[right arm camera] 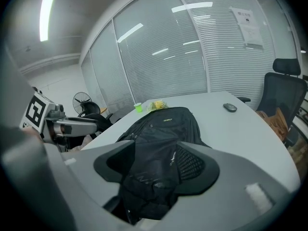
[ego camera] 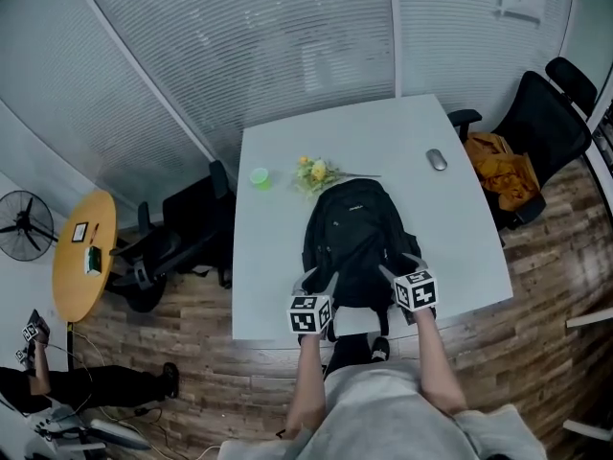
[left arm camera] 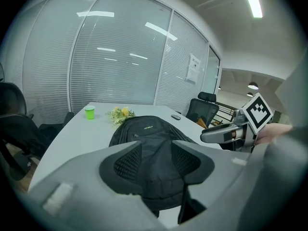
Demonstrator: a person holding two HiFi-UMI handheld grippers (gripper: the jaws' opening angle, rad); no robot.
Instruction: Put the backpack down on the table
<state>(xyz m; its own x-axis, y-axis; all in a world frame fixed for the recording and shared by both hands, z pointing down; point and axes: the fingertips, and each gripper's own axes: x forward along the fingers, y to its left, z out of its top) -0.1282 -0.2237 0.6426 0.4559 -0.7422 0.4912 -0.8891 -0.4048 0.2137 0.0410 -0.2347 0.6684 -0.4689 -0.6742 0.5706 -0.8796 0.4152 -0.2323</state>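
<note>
Lying lengthwise on the white tabletop point(ego camera: 273, 257), the black backpack point(ego camera: 350, 228) has its near end by the person's edge, caught between 2 tools. The left hand-held gripper point(left arm camera: 156, 163) is clenched on the dark fabric that fills the gap between its pads. The right hand-held gripper point(right arm camera: 155, 166) grasps a bunched fold of the same end. Just past the far end sit yellow flowers point(ego camera: 316, 172), with a green cup point(ego camera: 260, 176) beside them and a mouse point(ego camera: 437, 159) farther right.
</note>
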